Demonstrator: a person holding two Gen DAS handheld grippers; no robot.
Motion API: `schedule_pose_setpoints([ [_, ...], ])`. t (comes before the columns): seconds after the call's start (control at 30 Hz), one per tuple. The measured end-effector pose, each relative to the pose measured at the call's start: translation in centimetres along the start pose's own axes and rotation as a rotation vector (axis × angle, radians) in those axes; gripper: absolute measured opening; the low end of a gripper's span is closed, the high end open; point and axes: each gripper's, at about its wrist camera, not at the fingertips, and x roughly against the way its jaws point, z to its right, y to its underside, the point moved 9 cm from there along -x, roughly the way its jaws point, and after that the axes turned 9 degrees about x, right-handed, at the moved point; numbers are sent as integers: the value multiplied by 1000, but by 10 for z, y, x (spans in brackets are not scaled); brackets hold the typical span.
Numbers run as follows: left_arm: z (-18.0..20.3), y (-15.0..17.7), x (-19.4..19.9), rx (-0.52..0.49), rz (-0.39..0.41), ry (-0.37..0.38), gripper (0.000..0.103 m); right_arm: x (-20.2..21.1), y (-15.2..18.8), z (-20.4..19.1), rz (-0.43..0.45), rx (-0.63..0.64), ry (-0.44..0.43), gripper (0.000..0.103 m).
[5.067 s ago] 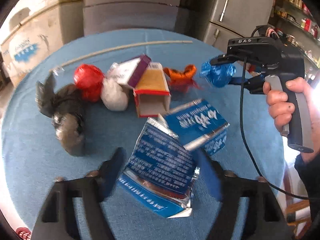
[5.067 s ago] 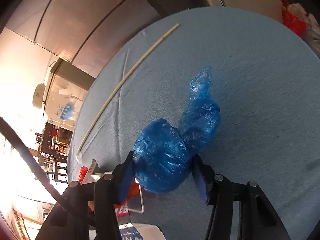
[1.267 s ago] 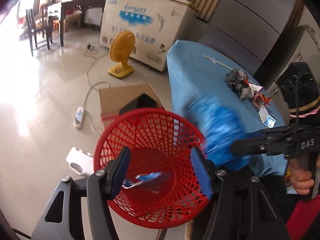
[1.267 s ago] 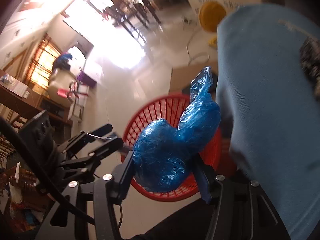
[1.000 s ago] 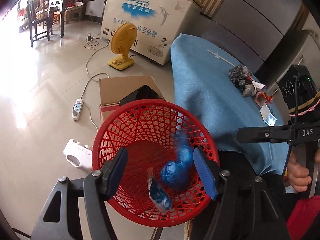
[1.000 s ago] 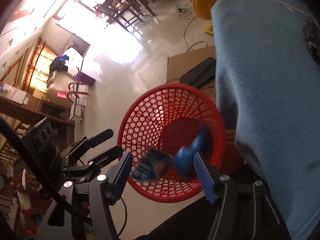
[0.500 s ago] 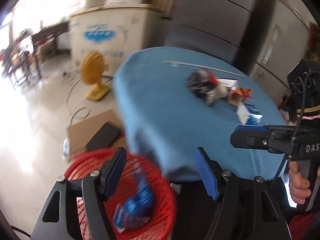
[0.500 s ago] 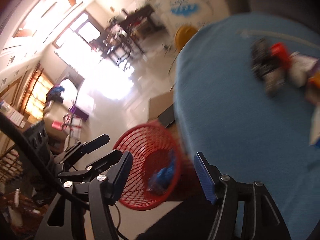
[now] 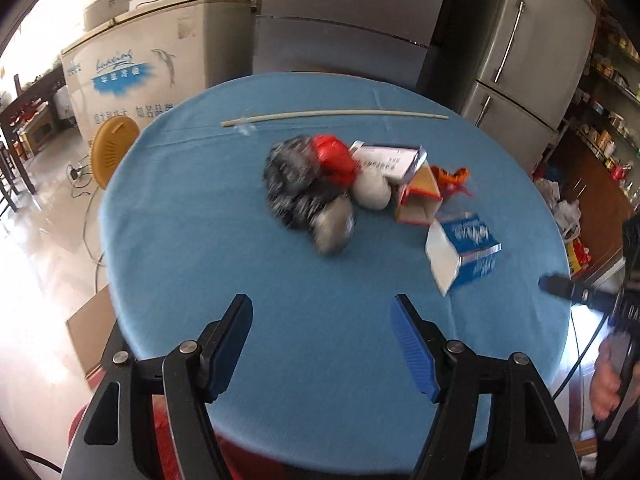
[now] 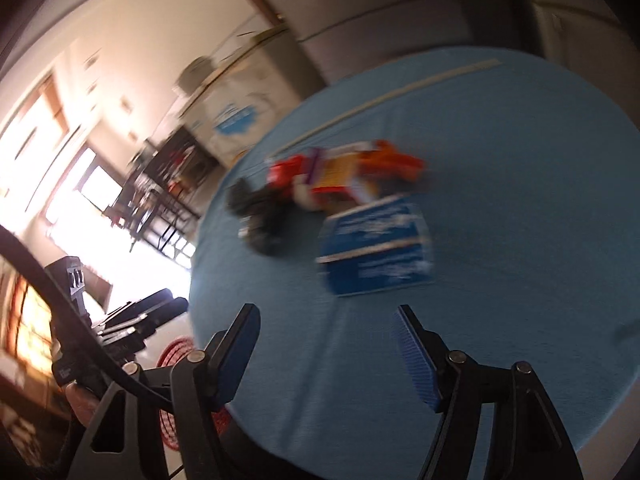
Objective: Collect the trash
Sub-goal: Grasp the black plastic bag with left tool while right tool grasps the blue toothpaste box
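The trash is all heaped near the middle of the round bench with the blue cloth (image 9: 192,240), well ahead of both your tongs. Closest to you is the flattened blue-and-white foil packet (image 9: 464,254), shiny at the edges, sitting on the right side of the heap. Behind it there's an open cardboard carton with a red rim (image 9: 418,200), tipped on its side, and a crumpled orange plastic wrapper (image 9: 452,178) just beside that. A white box with a purple end (image 9: 390,158) lies across the back of the carton, with a white wadded ball (image 9: 372,192) tucked against it. Left of those you've got a scrunched red plastic bag (image 9: 334,156) pressed up against a dark, crinkly black-and-grey bag (image 9: 300,188) that's lumpy and blurred. Further back, apart from the heap, a long thin pale stick (image 9: 336,114) lies flat across the cloth.

Your left tongs (image 9: 322,348) hang over the near edge of the bench, jaws apart with nothing between the ribbed blue pads. Your right tongs (image 10: 322,352) are the same deal: jaws have just been opening wider, nothing between them, only bare blue cloth under the gap, and the foil packet sits just beyond the tips in that view.

Down by the bench edge you can catch a sliver of the red plastic mesh basket (image 10: 174,354) on the floor.
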Motion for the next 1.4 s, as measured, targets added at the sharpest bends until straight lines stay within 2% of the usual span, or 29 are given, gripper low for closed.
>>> schedule_pose_setpoints([
  [0.13, 17, -29, -29, -10, -7, -17, 72, -1, -8, 31, 6, -49, 6, 72],
  [0.3, 19, -46, -57, 17, -43, -18, 72, -9, -30, 57, 34, -56, -31, 72],
  [0.43, 13, -57, -77, 82, -71, -22, 72, -27, -58, 69, 32, -82, -151, 74],
  [0.67, 4, -60, -93, 121, -95, -41, 71, -79, -85, 73, -67, -65, -331, 75],
  [0.7, 2, -58, -93, 124, -101, -41, 69, -86, -84, 70, -96, -56, -349, 75],
  [0.77, -1, -55, -96, 127, -119, -42, 54, -95, -79, 64, -135, -40, -369, 75],
  [0.87, -5, -49, -96, 118, -132, -38, 38, -95, -67, 48, -182, 33, -384, 75],
  [1.07, -15, -37, -86, 61, -141, -64, 28, -59, -34, -2, -228, 281, -413, 75],
  [1.13, -21, -32, -80, 51, -147, -72, 28, -51, -30, -7, -211, 358, -344, 75],
  [1.23, -26, -29, -70, 47, -145, -64, 29, -52, -34, 1, -181, 353, -252, 75],
  [1.3, -27, -29, -64, 36, -137, -63, 42, -56, -37, 1, -169, 326, -237, 76],
  [1.33, -27, -31, -60, 35, -122, -65, 56, -60, -37, -1, -174, 316, -236, 76],
  [1.37, -27, -33, -57, 34, -107, -65, 66, -63, -40, 4, -185, 317, -233, 76],
  [1.4, -26, -36, -54, 31, -89, -63, 67, -66, -39, 1, -195, 324, -225, 76],
])
